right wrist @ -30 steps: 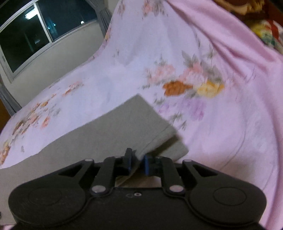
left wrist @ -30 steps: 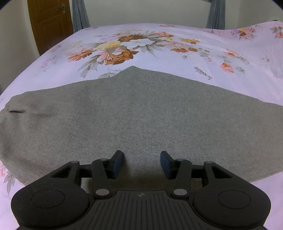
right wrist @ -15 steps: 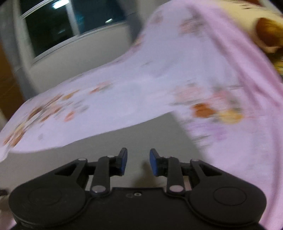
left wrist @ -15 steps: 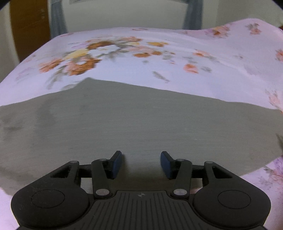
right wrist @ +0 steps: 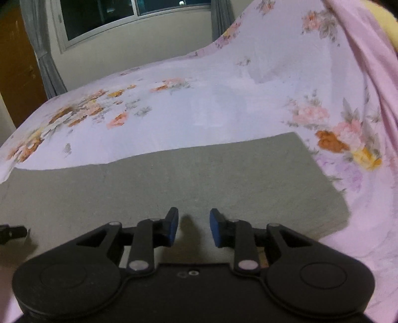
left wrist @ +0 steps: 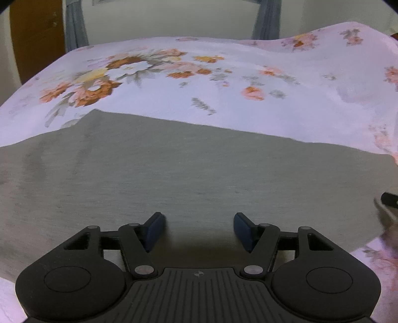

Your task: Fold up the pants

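Since the earlier frames: the right gripper [right wrist: 194, 227] no longer pinches the hem corner of the grey knitted pants [right wrist: 189, 179]. A second ago that corner sat lifted between its blue pads; now the cloth lies flat below them. The right view has also rolled level, so the dark window [right wrist: 119, 15] sits upright at the top. The left gripper [left wrist: 197, 228] has shifted sideways along the garment, and the rounded end that showed at far left has left its view.

Left gripper: jaws have just been opening and now stand widely spread, with nothing between the blue pads [left wrist: 155, 229]. It hangs over the near edge of the pants [left wrist: 199, 174].

Right gripper: jaws have parted within the last second and now show a narrow gap with nothing in it. Its shadow falls on the grey cloth directly beneath.

Pants: spread flat as a long grey band across the pink floral bedsheet [right wrist: 199, 109], near the front edge of the bed. In the right view the squared end of the band lies at the right, just beside an orange and yellow flower print [right wrist: 348, 144]. In the left view a pointed corner [left wrist: 93, 111] of the cloth juts toward the large orange bouquet print [left wrist: 99, 82].

A black part of the other tool shows at the right edge of the left view and the left edge of the right view.

Background: grey curtains [left wrist: 74, 24], brown wooden door [left wrist: 34, 32].
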Available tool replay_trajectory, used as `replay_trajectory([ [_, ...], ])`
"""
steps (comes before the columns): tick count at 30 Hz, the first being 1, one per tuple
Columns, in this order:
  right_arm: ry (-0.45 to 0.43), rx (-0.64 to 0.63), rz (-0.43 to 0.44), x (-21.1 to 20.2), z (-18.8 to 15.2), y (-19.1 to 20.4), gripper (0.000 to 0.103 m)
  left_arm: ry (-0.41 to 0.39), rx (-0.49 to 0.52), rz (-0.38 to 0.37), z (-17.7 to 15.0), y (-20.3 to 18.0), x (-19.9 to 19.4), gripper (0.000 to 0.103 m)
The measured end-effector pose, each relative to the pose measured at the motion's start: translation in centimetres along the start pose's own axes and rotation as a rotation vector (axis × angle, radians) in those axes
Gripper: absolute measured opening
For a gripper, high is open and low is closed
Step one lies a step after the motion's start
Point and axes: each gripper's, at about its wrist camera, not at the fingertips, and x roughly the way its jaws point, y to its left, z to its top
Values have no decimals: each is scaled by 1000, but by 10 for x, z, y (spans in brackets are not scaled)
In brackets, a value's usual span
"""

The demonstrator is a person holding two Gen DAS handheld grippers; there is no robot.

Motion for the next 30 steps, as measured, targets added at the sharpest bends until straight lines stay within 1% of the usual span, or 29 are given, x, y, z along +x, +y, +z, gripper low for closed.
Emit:
replay_trajectory([
  [1, 3, 43, 10, -5, -3, -9, 28, 0, 3, -15, -1, -4, -2, 63],
  [4, 18, 151, 0, -14, -11, -38, 28, 1, 19, -33, -5, -13, -4, 63],
  [6, 23, 208, -15, -19, -15, -54, 31, 11, 25, -31, -7, -17, -3, 63],
  [9, 33, 280, -22, -22, -19, -73, 31, 16, 35, -22, -9, -21, 0, 63],
  [11, 37, 329, -15, -20, -21, -83, 31, 13, 44, -15, -11, -23, 0, 63],
  [13, 40, 366, -16, -14, -21, -91, 28, 14, 54, -12, -12, -24, 0, 63],
  [17, 23, 458, 12, -3, -17, -105, 30, 21, 55, -8, -11, -24, 2, 63],
  [21, 2, 541, 36, 9, -15, -116, 30, 21, 53, -4, -11, -26, 5, 63],
  [23, -6, 561, 41, 13, -14, -118, 27, 21, 54, -2, -10, -26, 6, 64],
  [24, -11, 562, 44, 13, -12, -118, 22, 20, 56, -1, -10, -27, 6, 64],
  [25, -21, 557, 48, 12, -10, -116, 15, 19, 58, 2, -10, -28, 6, 64],
  [26, -33, 542, 50, 10, -7, -114, 13, 19, 57, 3, -10, -28, 7, 64],
  [28, -95, 466, 53, -4, 4, -103, 11, 17, 51, 5, -9, -28, 6, 64],
  [30, -179, 389, 80, -27, 19, -91, 11, 12, 47, 2, -7, -29, 5, 64],
])
